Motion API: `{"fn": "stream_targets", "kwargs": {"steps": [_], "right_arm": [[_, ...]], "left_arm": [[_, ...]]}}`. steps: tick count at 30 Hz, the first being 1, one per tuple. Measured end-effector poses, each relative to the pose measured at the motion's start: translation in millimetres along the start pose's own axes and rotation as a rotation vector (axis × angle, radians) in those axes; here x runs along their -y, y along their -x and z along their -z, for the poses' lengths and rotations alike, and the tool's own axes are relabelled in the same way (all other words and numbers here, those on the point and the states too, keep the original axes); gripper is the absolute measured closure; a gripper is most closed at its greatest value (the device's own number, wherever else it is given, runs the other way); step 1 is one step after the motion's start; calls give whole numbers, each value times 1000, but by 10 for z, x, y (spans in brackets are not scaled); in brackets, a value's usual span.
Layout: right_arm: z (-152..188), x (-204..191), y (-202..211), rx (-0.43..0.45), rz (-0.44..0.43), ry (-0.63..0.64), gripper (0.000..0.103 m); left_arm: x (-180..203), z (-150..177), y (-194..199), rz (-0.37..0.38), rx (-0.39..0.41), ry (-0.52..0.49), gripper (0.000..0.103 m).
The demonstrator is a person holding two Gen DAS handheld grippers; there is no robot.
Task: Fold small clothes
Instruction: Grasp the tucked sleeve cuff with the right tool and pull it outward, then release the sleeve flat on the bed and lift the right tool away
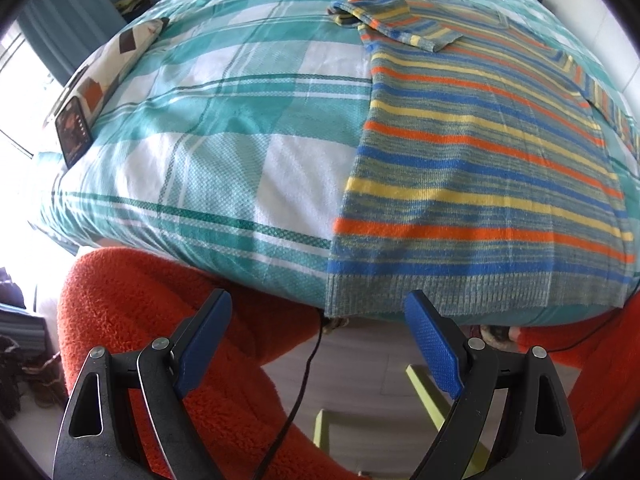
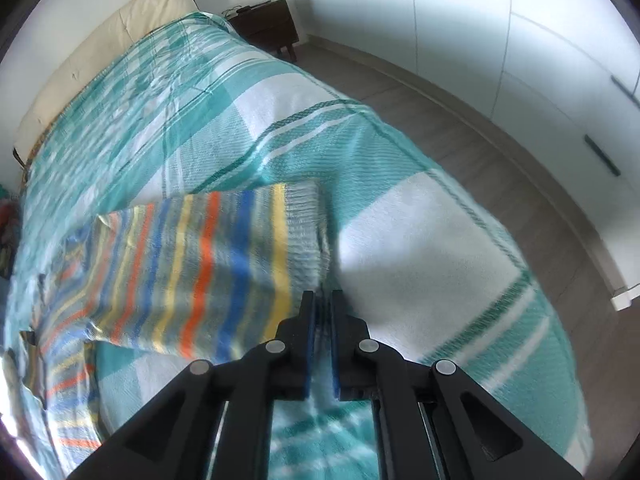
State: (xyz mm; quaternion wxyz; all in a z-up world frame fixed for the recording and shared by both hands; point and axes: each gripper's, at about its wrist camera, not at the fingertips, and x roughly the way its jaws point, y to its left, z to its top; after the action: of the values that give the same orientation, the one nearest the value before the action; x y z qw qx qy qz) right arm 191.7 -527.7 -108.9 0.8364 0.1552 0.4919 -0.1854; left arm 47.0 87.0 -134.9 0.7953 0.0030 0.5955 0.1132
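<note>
Left side first: striped sweater [image 1: 480, 168] lies flat on the plaid bedspread [image 1: 224, 128], hem at the near edge of the bed, one sleeve [image 1: 396, 16] already laid across the chest at the far end. The phone [image 1: 73, 133] and the patterned pillow [image 1: 120, 52] sit well apart on the left, out of our way.

Step in hand, as we judge it: a lengthwise fold, bringing the right side over toward the middle. To do it well we keep the lifted edge taut and parallel to the stripes, carry it low, and set it down so the hem corners line up. We want the left tool pinning the near hem so the body doesn't slide on the bedspread.

Left gripper [image 1: 320, 312]: blue pads spread wide, holding nothing, hovering off the bed edge just short of the hem, orange fleece [image 1: 132, 312] below it.

Right gripper [image 2: 323, 300]: pads nearly together, pinching the ribbed edge of the sweater [image 2: 208, 264], which rises off the bed there. That view is motion-blurred, so the exact depth of the grip is unclear.
</note>
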Motion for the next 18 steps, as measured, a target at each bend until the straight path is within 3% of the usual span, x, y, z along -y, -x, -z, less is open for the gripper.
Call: {"fn": "stream_targets", "kwargs": {"steps": [3, 4, 6, 7, 12, 18], "right_arm": [[166, -119, 401, 58, 117, 102, 81], [249, -199, 601, 93, 127, 144, 78], [412, -375, 989, 158, 122, 218, 57], [486, -456, 1156, 181, 115, 242, 54], [850, -879, 1891, 248, 26, 325, 45], [1145, -1223, 2333, 313, 36, 407, 43]], "left_arm": [[25, -2, -13, 0, 0, -4, 13], [36, -5, -19, 1, 0, -7, 13], [69, -15, -28, 3, -2, -16, 13], [91, -20, -28, 4, -1, -23, 13], [219, -22, 6, 11, 13, -67, 13], [193, 0, 30, 4, 23, -66, 13]]}}
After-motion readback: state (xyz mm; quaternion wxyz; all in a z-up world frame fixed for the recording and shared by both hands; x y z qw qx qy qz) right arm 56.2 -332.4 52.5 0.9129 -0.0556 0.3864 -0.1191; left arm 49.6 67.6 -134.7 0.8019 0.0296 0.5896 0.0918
